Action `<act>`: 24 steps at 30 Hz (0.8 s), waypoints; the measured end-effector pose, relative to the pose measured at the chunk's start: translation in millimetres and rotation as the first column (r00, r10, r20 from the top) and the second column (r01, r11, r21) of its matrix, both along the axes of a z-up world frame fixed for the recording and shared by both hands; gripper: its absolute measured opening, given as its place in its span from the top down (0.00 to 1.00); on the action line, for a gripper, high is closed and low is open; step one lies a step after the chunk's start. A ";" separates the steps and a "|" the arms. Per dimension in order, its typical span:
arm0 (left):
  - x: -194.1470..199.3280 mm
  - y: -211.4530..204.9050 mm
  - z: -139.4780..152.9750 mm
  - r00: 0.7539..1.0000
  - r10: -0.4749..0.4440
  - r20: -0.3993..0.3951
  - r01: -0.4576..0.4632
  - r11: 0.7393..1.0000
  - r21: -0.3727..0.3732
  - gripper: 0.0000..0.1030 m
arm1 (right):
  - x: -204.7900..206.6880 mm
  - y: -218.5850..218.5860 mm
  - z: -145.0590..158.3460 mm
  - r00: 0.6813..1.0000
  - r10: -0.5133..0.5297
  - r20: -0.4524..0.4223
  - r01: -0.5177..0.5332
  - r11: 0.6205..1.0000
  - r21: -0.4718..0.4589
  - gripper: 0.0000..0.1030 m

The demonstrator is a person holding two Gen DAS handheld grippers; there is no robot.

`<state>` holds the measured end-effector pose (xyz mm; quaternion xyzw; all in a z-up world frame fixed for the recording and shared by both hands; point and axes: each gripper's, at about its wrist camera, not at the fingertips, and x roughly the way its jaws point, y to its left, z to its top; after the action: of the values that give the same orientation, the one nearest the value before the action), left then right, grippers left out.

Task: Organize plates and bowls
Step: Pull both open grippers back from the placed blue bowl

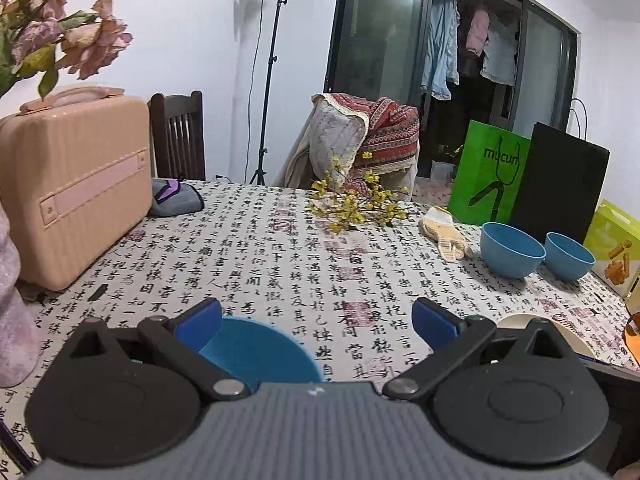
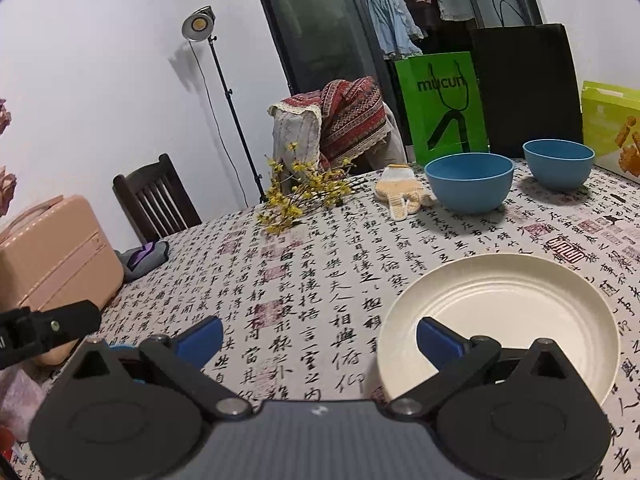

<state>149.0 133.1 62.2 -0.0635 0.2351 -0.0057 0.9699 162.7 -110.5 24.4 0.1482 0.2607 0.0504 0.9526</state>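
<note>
My left gripper (image 1: 316,318) stands open over the near edge of the table, and a blue bowl (image 1: 260,354) sits just below it, its left rim under the left finger. Two more blue bowls, a larger one (image 1: 512,250) and a smaller one (image 1: 570,257), stand side by side at the far right; in the right wrist view the larger bowl (image 2: 469,184) and the smaller bowl (image 2: 558,163) show again. My right gripper (image 2: 318,336) is open, its right finger over the near rim of a cream plate (image 2: 500,320). The cream plate's edge (image 1: 516,320) peeks out behind my left gripper.
On the calligraphy tablecloth (image 2: 304,280) lie a yellow flower sprig (image 2: 304,192), a knitted glove (image 2: 404,192) and a grey pouch (image 1: 176,198). A pink case (image 1: 76,188) stands at the left. Green (image 2: 442,108) and black bags (image 2: 528,88) and a snack box (image 2: 612,132) line the far right.
</note>
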 end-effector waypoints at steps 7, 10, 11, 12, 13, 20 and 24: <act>6.8 -16.0 1.2 1.000 -0.020 -0.007 0.020 1.000 -0.019 0.00 | 3.3 -20.3 -0.3 1.000 -0.015 0.008 0.015 1.000 0.004 0.00; 9.4 -24.1 1.4 1.000 -0.025 -0.008 0.025 0.999 -0.021 0.00 | 5.4 -29.2 0.4 1.000 -0.019 0.014 0.019 1.000 0.004 0.00; 9.7 -26.2 1.4 1.000 -0.027 -0.007 0.027 0.999 -0.022 0.00 | 6.1 -31.7 0.7 1.000 -0.020 0.018 0.020 1.000 0.000 0.00; 10.4 -29.0 1.6 1.000 -0.029 -0.006 0.029 0.999 -0.023 0.00 | 6.9 -34.4 1.0 1.000 -0.021 0.022 0.021 1.000 -0.003 0.00; 11.1 -31.5 1.8 1.000 -0.031 -0.005 0.030 0.999 -0.023 0.00 | 8.0 -37.2 1.3 0.999 -0.022 0.025 0.022 1.000 -0.007 0.00; 20.5 -53.7 -0.2 0.999 -0.052 -0.011 0.051 0.998 -0.034 0.00 | 13.0 -56.9 0.7 0.999 -0.029 0.038 0.030 0.999 -0.015 0.00; 25.3 -68.0 -0.7 0.998 -0.066 -0.014 0.066 0.998 -0.026 0.00 | 15.3 -68.3 -0.2 0.999 -0.033 0.041 0.034 0.999 -0.022 0.00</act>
<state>174.3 65.1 61.5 -0.0679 0.2443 -0.0401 0.9665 178.0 -178.8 24.2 0.1407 0.2395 0.0342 0.9600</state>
